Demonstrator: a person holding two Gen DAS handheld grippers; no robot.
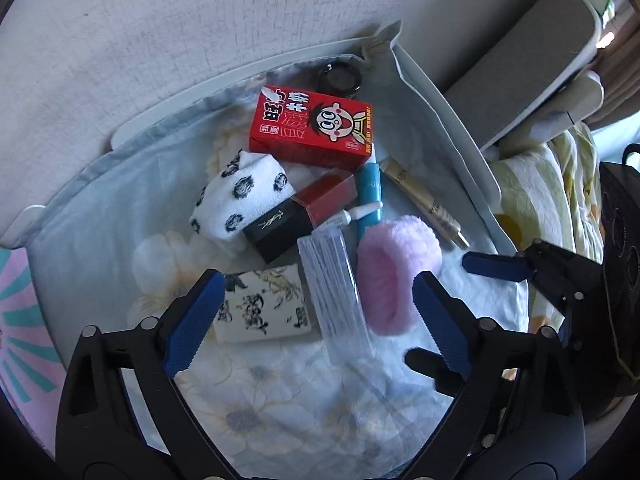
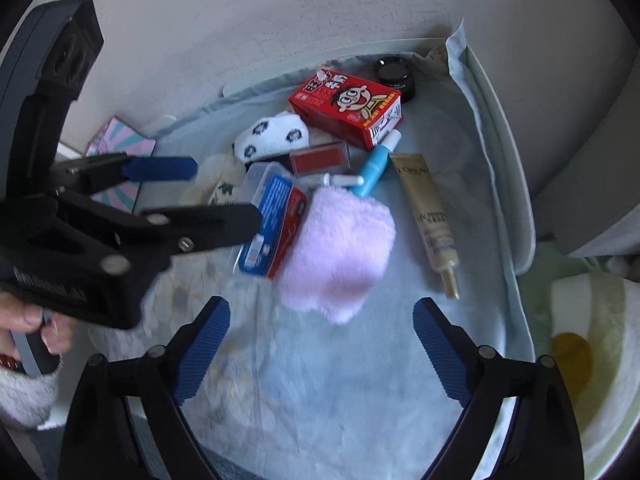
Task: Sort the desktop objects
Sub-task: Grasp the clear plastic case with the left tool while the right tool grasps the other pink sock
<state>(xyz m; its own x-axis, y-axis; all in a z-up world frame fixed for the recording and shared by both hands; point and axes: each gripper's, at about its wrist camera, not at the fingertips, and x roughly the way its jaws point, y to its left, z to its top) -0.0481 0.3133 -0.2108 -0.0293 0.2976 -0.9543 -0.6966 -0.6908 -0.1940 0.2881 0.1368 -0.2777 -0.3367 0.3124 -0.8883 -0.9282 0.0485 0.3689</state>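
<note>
Fluffy pink cloth (image 2: pixel 336 252), clear ribbed plastic case (image 1: pixel 334 280), glossy red carton (image 1: pixel 314 130), on a crumpled cotton sheet (image 1: pixel 280 392).

Left gripper (image 1: pixel 316 320) open at lower frame; clear plastic case (image 1: pixel 334 284) and pink fluffy pouch (image 1: pixel 394 276) lie between its fingers; red milk carton (image 1: pixel 314 130) at centre.

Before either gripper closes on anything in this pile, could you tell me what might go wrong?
1. The clear case lies against the pink puff, between the open left gripper's fingers; closing could catch both.
2. The red lip gloss leans on the sock and small tubes; pulling one may shift the rest.
3. The right gripper, also open, hovers close by; the two could collide.
</note>
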